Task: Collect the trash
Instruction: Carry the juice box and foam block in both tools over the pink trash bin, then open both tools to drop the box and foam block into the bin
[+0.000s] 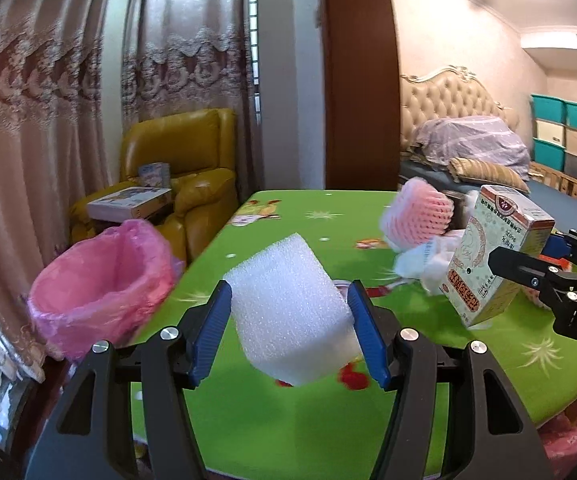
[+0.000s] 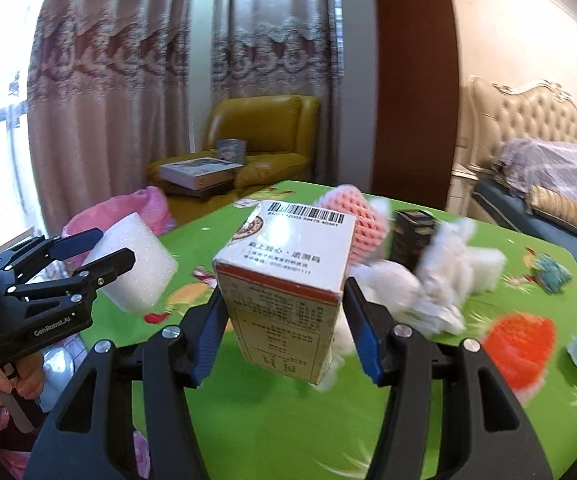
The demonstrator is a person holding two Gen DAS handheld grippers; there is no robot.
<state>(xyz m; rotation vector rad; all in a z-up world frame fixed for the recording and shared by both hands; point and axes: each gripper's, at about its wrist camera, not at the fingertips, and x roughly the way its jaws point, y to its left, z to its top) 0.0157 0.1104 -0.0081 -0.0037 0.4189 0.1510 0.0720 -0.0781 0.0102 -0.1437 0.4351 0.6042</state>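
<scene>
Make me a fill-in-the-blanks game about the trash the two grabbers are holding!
1. The left gripper squeezes a white ____ block.
2. The right gripper holds a cardboard ____ with a barcode on top.
3. The bin beside the table has a ____ bag in it.
4. The tablecloth is mostly ____.

Missing words: foam; box; pink; green

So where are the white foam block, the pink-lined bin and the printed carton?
white foam block (image 1: pixel 288 308), left wrist view, on its front face.
pink-lined bin (image 1: pixel 100 284), left wrist view, on the bag's inner wall.
printed carton (image 2: pixel 288 300), right wrist view, on its near printed face.
</scene>
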